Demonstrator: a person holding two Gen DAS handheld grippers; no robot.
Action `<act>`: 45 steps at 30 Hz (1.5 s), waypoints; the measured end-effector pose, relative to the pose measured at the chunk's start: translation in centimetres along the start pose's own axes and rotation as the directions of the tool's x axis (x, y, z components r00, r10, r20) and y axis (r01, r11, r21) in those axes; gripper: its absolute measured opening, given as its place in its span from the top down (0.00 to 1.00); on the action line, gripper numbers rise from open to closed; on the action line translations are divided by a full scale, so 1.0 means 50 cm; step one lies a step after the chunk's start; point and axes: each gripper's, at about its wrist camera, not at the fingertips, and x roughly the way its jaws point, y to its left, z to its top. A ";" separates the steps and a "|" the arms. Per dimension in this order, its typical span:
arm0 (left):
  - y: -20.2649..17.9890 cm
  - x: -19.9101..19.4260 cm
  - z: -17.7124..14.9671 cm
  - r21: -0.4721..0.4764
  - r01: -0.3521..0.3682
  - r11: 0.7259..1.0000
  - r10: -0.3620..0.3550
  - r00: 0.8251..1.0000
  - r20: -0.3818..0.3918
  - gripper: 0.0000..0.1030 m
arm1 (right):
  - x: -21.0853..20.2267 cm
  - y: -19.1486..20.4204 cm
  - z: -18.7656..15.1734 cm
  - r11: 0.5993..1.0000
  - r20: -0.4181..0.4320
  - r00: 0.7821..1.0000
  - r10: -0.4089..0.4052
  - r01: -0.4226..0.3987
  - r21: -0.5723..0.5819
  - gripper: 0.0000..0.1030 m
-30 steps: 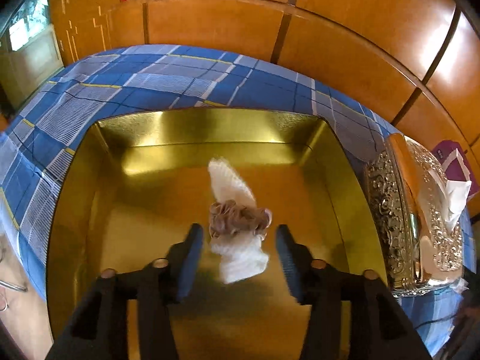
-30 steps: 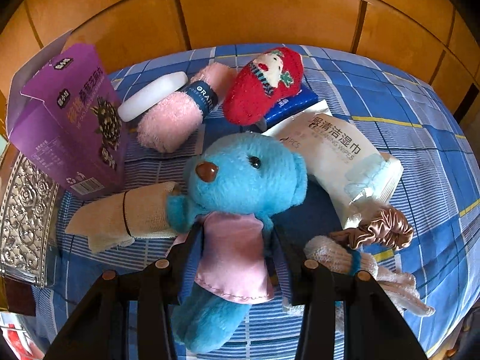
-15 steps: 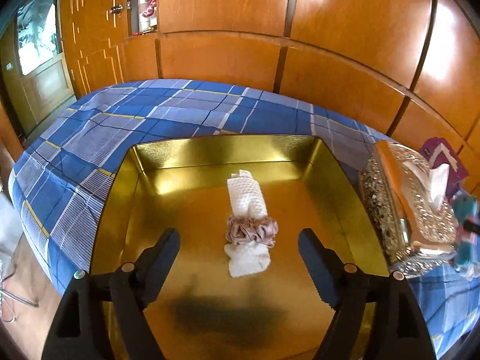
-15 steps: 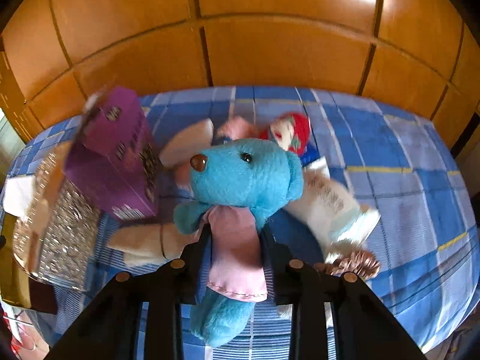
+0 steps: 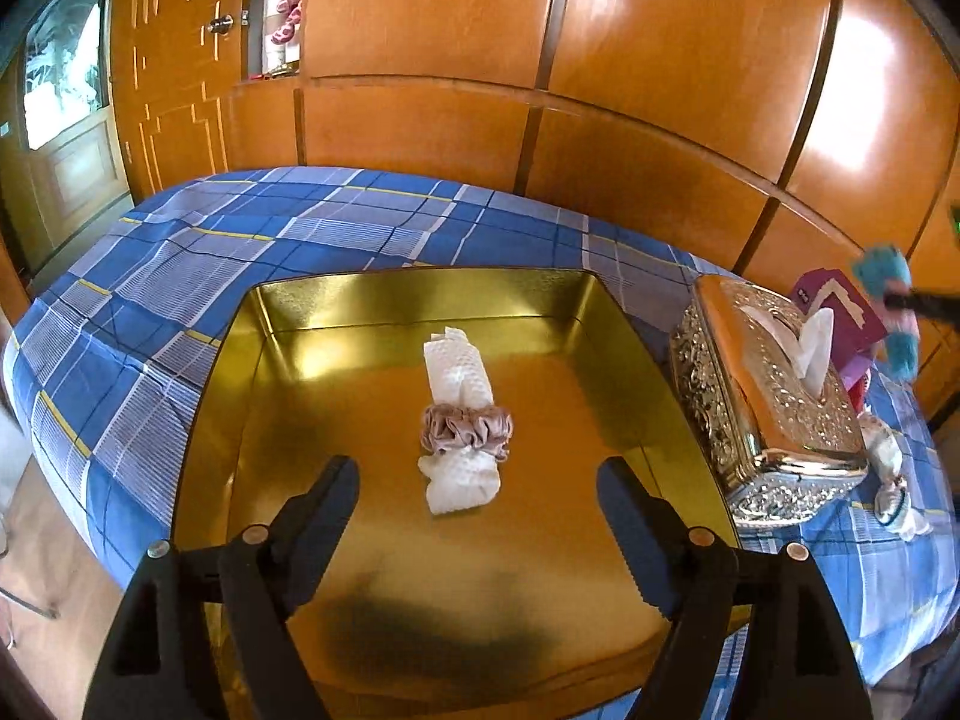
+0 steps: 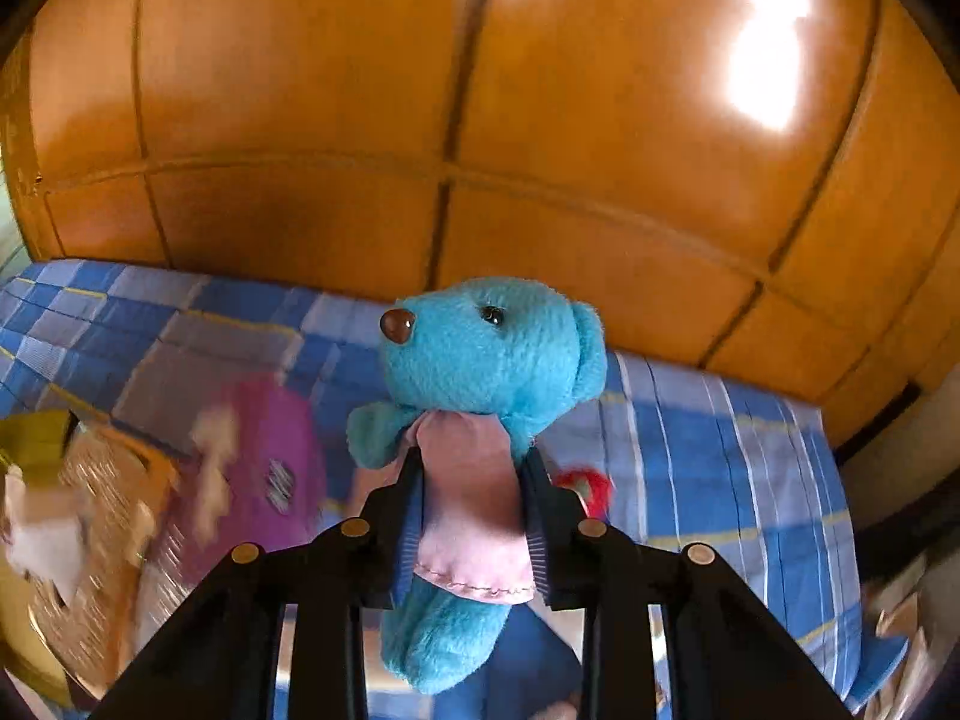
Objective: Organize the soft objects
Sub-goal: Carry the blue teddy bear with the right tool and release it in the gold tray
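Observation:
A gold metal tray (image 5: 606, 324) lies on the blue plaid cloth. In it lies a rolled white cloth (image 5: 459, 420) with a pink scrunchie (image 5: 467, 429) around it. My left gripper (image 5: 477, 495) is open and empty, raised just short of the roll. My right gripper (image 6: 474, 468) is shut on a blue teddy bear (image 6: 492, 354) in a pink shirt, held high above the table. The bear also shows at the far right of the left wrist view (image 5: 894, 306).
An ornate silver tissue box (image 5: 774, 402) stands right of the tray, with a purple carton (image 5: 840, 318) behind it. Another white cloth roll (image 5: 894, 480) lies beyond the box. The purple carton (image 6: 276, 456) is blurred below the bear. Wooden panelling stands behind the table.
My left gripper let go of the roll, opened wide and pulled back and up. My right gripper closed on the teddy bear, lifted it off the table and swung left.

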 end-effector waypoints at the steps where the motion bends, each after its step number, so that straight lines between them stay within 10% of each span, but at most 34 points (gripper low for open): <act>1: 0.001 -0.002 -0.002 0.001 0.004 1.000 -0.004 1.000 0.000 0.20 | -0.005 0.013 0.013 1.000 0.020 1.000 0.019 -0.018 -0.018 0.72; 8: 0.004 -0.011 -0.010 0.006 0.014 1.000 -0.014 1.000 0.008 0.21 | -0.092 0.199 0.064 0.918 0.132 0.958 0.256 -0.198 -0.342 0.72; 18: 0.051 -0.029 -0.018 -0.038 -0.026 0.999 0.027 0.999 0.024 0.21 | -0.205 0.447 -0.089 0.630 -0.128 0.824 0.553 -0.513 -0.584 0.71; 24: 0.095 -0.042 -0.016 -0.097 -0.095 0.991 0.098 0.995 0.034 0.21 | -0.202 0.525 -0.135 0.672 -0.173 0.800 0.574 -0.581 -0.458 0.70; 32: 0.104 -0.046 -0.021 -0.106 -0.092 0.990 0.097 0.995 0.038 0.20 | -0.076 0.613 -0.099 0.822 -0.149 0.886 0.438 -0.462 -0.331 0.63; 45: 0.079 -0.046 -0.026 -0.058 -0.085 0.995 0.088 0.994 0.058 0.20 | -0.095 0.564 -0.105 0.850 -0.041 0.891 0.452 -0.444 -0.284 0.47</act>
